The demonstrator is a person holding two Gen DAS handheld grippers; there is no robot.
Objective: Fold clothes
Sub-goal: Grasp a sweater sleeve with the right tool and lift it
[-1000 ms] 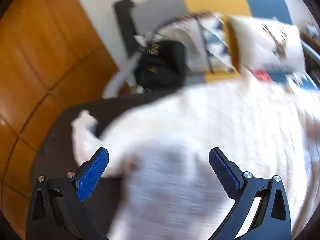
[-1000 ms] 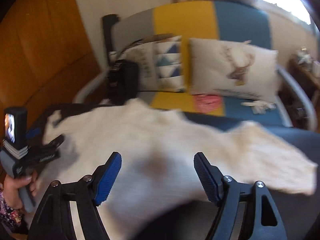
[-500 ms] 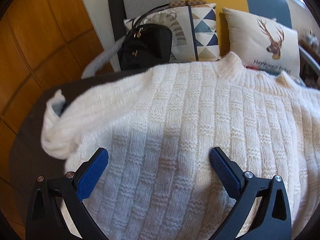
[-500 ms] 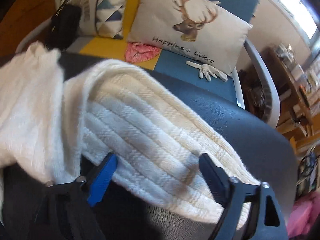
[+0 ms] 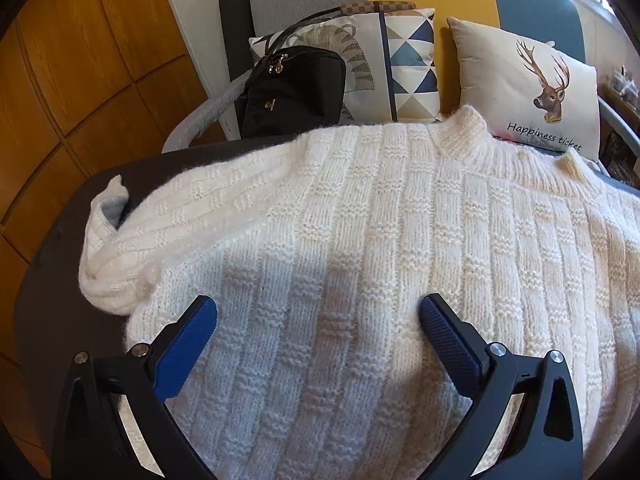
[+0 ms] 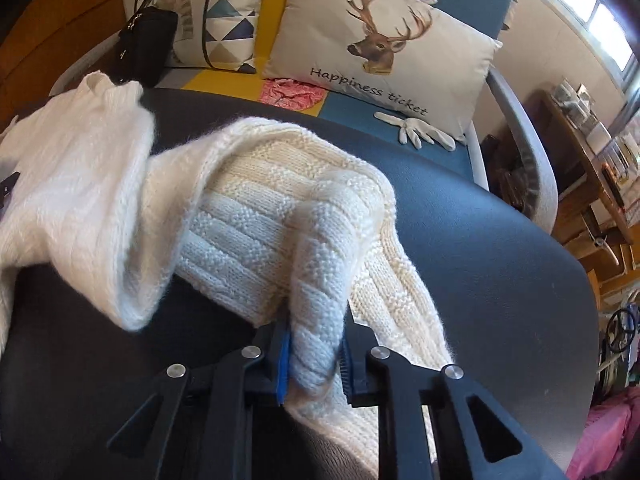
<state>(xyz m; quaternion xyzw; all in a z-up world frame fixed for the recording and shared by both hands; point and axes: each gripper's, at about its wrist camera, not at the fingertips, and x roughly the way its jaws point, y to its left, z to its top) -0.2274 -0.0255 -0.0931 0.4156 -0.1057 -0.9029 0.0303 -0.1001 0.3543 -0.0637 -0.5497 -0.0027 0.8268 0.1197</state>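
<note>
Pinching a bunched fold of the white sweater (image 6: 320, 264), the right gripper (image 6: 314, 364) is clenched. Only the left view shows the left gripper (image 5: 318, 316) spread wide above the sweater's flat body (image 5: 360, 260) on the bench (image 5: 48, 304).

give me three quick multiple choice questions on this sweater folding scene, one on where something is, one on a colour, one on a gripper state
1. Where does the black handbag sit?
A. on the sofa, in front of the triangle-patterned cushion
B. on the dark table
C. on the floor

2. What colour is the sweater?
A. grey
B. cream white
C. pink

3. What is the right gripper doing?
A. open above the sweater
B. shut on a sleeve of the sweater
C. holding the white glove

Answers: 1 A, the bag stands on the seat against that cushion, beyond the table. 2 B, the knit is cream white in both views. 3 B, its jaws pinch a bunched sleeve, while the left gripper is open.
</note>
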